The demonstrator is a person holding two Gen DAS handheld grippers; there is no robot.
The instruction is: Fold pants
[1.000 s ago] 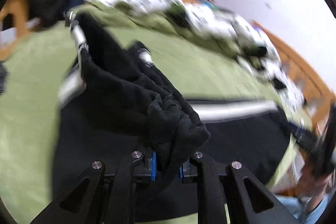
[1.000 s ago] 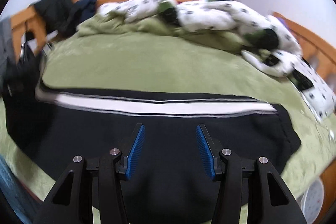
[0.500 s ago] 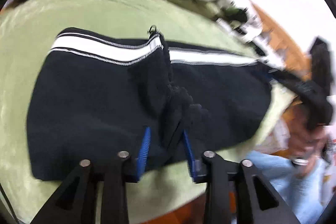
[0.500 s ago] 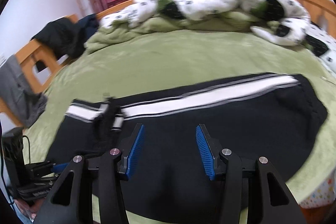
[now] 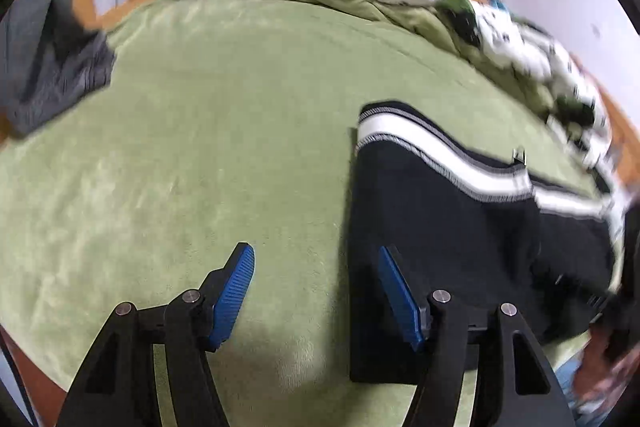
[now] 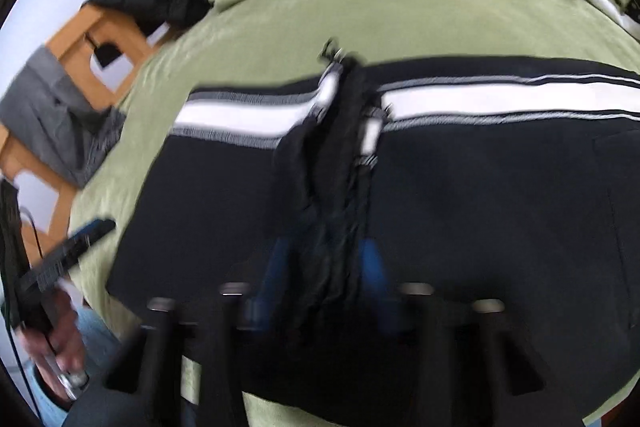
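Since earlier frame: left gripper (image 5: 314, 291) released, jaws open over bedspread (image 5: 180, 147); right gripper (image 6: 326, 267) clamped on pants (image 6: 480, 187) bunch, lower centre, for folding.

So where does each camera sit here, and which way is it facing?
Left wrist: on the left tongs, open over the green plush bedspread, at the left end of the black pants with white stripe.
Right wrist: on the right tongs, blurred, around bunched pants fabric; left tongs at left edge.
Shared: pants, bedspread, grey garment.
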